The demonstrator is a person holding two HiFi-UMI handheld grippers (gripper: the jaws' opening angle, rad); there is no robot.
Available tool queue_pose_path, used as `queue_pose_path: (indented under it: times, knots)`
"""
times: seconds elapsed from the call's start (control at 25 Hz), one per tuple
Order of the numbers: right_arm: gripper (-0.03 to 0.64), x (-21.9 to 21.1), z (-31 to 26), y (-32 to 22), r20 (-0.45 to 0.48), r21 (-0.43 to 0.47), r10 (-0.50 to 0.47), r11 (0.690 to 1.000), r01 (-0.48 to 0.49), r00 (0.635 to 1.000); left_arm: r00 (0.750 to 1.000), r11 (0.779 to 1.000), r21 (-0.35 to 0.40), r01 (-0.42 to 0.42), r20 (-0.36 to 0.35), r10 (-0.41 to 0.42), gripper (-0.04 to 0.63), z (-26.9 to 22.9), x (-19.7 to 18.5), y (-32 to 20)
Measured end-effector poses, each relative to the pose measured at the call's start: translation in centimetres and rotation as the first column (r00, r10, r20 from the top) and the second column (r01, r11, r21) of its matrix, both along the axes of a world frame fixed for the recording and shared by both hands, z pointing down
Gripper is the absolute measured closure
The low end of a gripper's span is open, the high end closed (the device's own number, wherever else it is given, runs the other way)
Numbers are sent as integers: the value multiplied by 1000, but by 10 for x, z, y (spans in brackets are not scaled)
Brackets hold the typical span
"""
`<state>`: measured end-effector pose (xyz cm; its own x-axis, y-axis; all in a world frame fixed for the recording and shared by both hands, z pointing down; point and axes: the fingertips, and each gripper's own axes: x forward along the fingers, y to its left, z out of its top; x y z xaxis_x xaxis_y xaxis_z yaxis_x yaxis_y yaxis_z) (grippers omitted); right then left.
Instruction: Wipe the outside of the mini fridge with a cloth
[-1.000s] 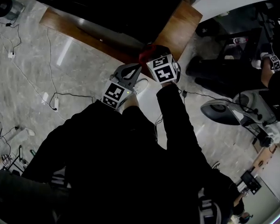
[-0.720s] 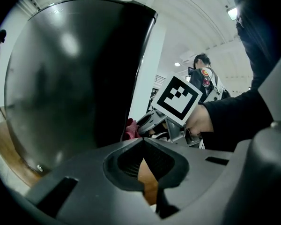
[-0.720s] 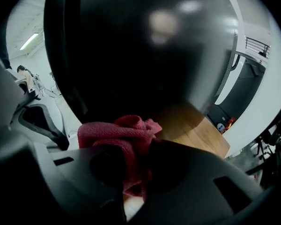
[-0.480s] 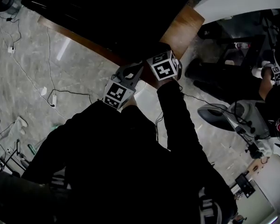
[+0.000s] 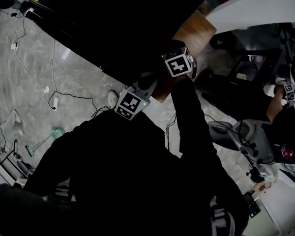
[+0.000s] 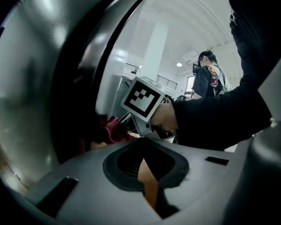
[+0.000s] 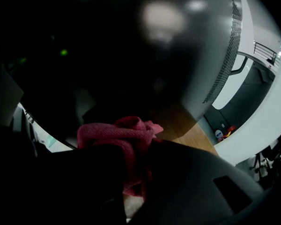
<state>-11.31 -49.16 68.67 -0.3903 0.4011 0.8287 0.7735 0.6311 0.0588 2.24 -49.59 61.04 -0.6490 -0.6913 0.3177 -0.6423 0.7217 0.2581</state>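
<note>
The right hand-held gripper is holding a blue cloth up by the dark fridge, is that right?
Not quite: the cloth is red, not blue, as the right gripper view shows. The right hand-held gripper does hold it up by the dark fridge.

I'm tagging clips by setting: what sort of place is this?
Likely a lab or recording workspace, not a home: loose cables cross the stone-look floor, and another person nearby also holds a marker cube.
</note>
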Motion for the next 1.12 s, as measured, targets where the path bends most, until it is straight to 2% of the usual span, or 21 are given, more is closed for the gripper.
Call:
queue_pose_path:
  times: [0.28, 0.4, 0.6, 0.72, 0.84, 0.96, 1.04, 1.12]
  knots:
    - [528, -61, 7, -22, 0, 59, -26, 998, 26, 1000, 999, 999, -6, 37, 19, -37, 589, -5, -26, -12]
    - [528, -82, 7, -36, 9, 83, -28, 996, 27, 1000, 999, 999, -20, 28, 24, -27, 589, -7, -29, -23]
    - [529, -125, 5, -54, 42, 82, -19, 996, 16, 999, 998, 999, -36, 31, 60, -29, 589, -15, -39, -39]
    - [529, -135, 3, -68, 65, 66, 22, 997, -26, 998, 997, 999, -50, 13, 76, -9, 589, -19, -35, -46]
    - [529, -129, -12, -79, 86, 14, 99, 995, -101, 991, 997, 999, -39, -31, 74, 34, 589, -25, -27, -47]
    - [529, -106, -40, -80, 109, -90, 158, 985, -148, 981, 994, 996, -22, -81, 65, 83, 589, -29, -14, -44]
    - [529, -83, -57, -80, 112, -172, 200, 969, -179, 973, 991, 993, -8, -117, 63, 118, 589, -32, -4, -42]
    - [529, -48, -66, -79, 68, -264, 253, 937, -228, 965, 986, 988, 7, -156, 60, 155, 589, -35, 5, -38]
